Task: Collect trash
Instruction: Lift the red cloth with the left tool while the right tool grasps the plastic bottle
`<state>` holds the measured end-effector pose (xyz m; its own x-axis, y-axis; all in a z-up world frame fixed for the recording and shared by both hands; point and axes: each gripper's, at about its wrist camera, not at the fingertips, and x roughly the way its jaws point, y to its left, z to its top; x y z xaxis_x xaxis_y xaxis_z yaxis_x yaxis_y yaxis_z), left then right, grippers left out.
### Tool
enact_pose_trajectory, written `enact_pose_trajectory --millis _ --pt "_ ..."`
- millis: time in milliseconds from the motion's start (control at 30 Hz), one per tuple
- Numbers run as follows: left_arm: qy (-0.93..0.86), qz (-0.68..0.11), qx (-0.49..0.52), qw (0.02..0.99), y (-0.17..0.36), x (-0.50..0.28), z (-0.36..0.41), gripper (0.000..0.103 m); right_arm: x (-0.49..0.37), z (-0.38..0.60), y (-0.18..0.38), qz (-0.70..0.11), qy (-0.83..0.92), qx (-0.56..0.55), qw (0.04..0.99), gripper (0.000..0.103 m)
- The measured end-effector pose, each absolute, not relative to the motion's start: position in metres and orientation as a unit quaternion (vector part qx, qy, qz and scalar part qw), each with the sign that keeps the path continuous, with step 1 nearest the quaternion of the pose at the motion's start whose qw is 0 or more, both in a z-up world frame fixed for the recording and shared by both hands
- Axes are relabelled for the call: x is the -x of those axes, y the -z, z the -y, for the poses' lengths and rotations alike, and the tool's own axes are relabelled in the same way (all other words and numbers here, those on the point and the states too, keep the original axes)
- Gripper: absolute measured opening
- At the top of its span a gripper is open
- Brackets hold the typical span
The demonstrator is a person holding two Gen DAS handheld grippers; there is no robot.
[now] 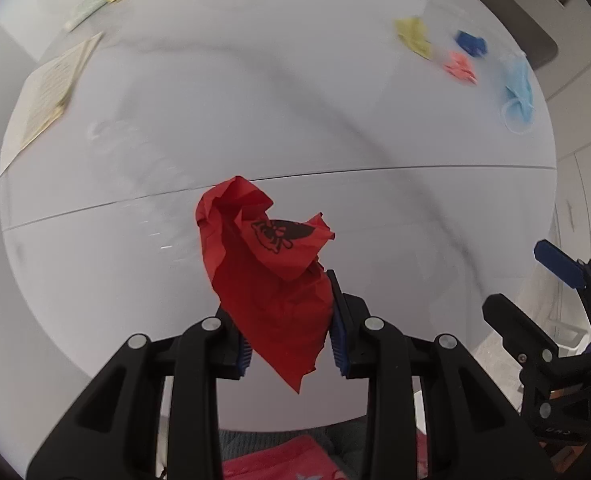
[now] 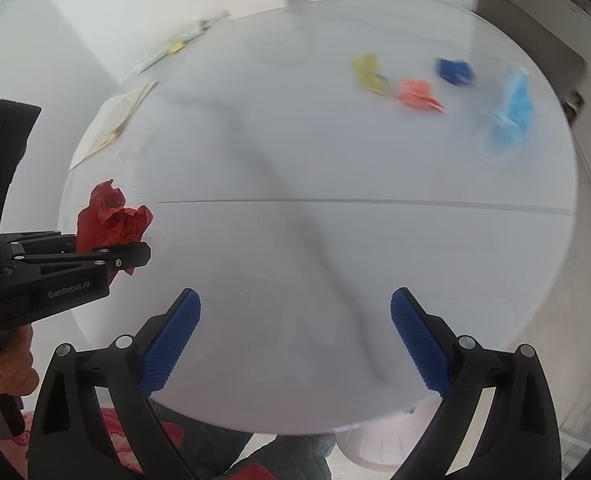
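Above the round white table [image 1: 335, 128], whose far edge holds yellow, blue, pink and light-blue scraps [image 2: 415, 94], the left gripper [image 1: 291, 332] pinches crumpled red paper [image 1: 271, 276] by one fold that could slip, the right gripper [image 2: 295, 340] spread empty.

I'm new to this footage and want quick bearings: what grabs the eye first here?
The crumpled red paper pinched in the left claw above the white table stands out first. Next, the small bright scraps at the table's far right: yellow, blue and pink. The right claw is open and empty.
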<state>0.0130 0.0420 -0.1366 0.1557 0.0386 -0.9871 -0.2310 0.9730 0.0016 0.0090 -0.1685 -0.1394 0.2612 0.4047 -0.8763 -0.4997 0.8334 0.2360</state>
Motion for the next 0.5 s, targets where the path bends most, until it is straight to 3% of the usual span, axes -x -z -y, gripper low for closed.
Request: enact_pose_trajectory --millis 500 --pt "-0.148 -0.631 0.112 0.754 0.152 -0.01 -0.242 0.031 -0.014 -0.081 0.151 -0.529 -0.383 0.157 0.741 0.096"
